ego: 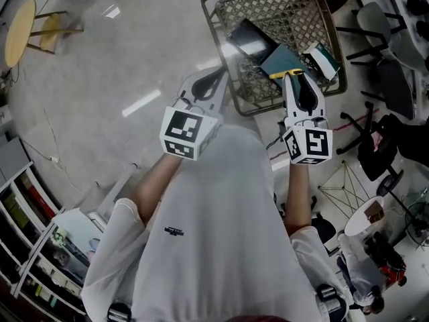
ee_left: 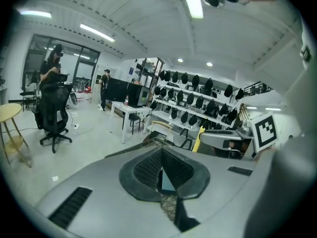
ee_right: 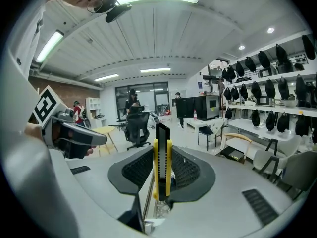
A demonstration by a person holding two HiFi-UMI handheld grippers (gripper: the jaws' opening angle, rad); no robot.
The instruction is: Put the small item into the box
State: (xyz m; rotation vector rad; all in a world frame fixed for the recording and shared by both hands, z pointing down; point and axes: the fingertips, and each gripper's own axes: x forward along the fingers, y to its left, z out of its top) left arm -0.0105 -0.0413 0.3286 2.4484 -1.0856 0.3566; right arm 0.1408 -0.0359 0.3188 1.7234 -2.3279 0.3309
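Head view: the wire-framed woven box (ego: pixel 281 11) sits on the floor at 1 o'clock. The right gripper (ego: pixel 297 86) is at its near rim, the left gripper (ego: pixel 209 84) beside it.

Left gripper view: the jaws appear closed and empty.

Right gripper view: ribbed jaws clamp the slim yellow-and-black utility knife (ee_right: pixel 161 157) upright. Carry it over bare weave, lower it, then release.

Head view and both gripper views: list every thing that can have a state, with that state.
Left claw: shut, with nothing gripped.
Right claw: shut on the utility knife.
Utility knife: clamped on edge, its end sticking out past the jaws; not in the basket.
Basket: open on top, with several flat items lying inside.
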